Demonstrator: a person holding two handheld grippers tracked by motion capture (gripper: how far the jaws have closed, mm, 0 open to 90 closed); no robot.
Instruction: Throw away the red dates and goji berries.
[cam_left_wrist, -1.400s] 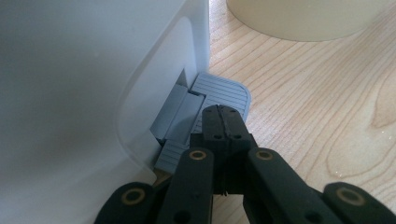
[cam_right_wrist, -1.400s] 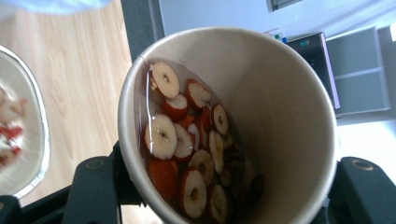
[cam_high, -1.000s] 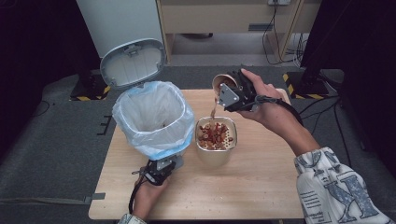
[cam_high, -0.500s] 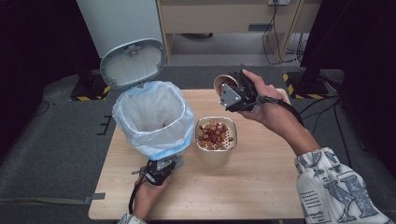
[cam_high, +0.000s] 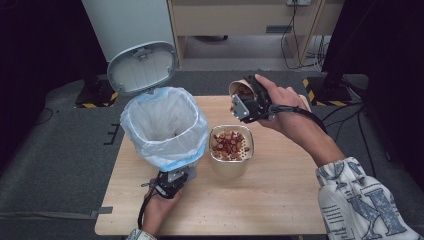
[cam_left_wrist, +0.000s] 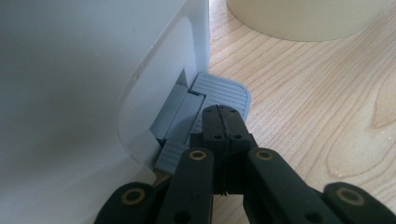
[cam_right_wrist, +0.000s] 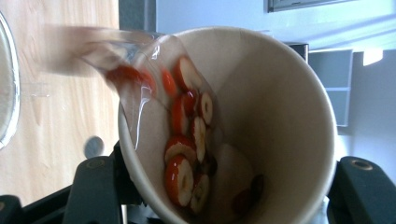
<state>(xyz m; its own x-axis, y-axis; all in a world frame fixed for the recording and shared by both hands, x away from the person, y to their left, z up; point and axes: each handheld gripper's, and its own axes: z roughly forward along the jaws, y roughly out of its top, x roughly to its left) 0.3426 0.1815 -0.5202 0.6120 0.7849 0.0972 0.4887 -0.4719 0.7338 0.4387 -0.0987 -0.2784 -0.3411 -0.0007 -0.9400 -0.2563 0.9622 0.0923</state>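
Paper, tan and round: that cup (cam_right_wrist: 243, 126) with the red-and-white dried fruit slices (cam_right_wrist: 187, 140) is clamped in your right hand-held gripper (cam_high: 250, 102), a black jaw on either side of its wall. You've got it tipped hard, mouth facing down-left toward the cream strainer bowl (cam_high: 231, 145), and a splash of liquid and slices is spilling over the lip in the right gripper view. In the high view the cup (cam_high: 242, 90) hangs above and just beyond the bowl's far rim, so its long axis points down at the slices (cam_high: 227, 142) already heaped there. That line is what counts: keep the mouth over the bowl, not the wooden counter (cam_high: 280, 200).

A few slices cling to the cup's inner wall, so my guess is the pour isn't finished; more tilt or a shake looks needed.

Your left hand-held gripper (cam_left_wrist: 224, 123) has its jaws pressed together, tips resting on the grey ribbed pedal (cam_left_wrist: 219, 93) at the foot of the white pedal bin (cam_high: 165, 127), whose lid (cam_high: 142, 67) stands open. The right hand is plainly the nearer one to the bowl.
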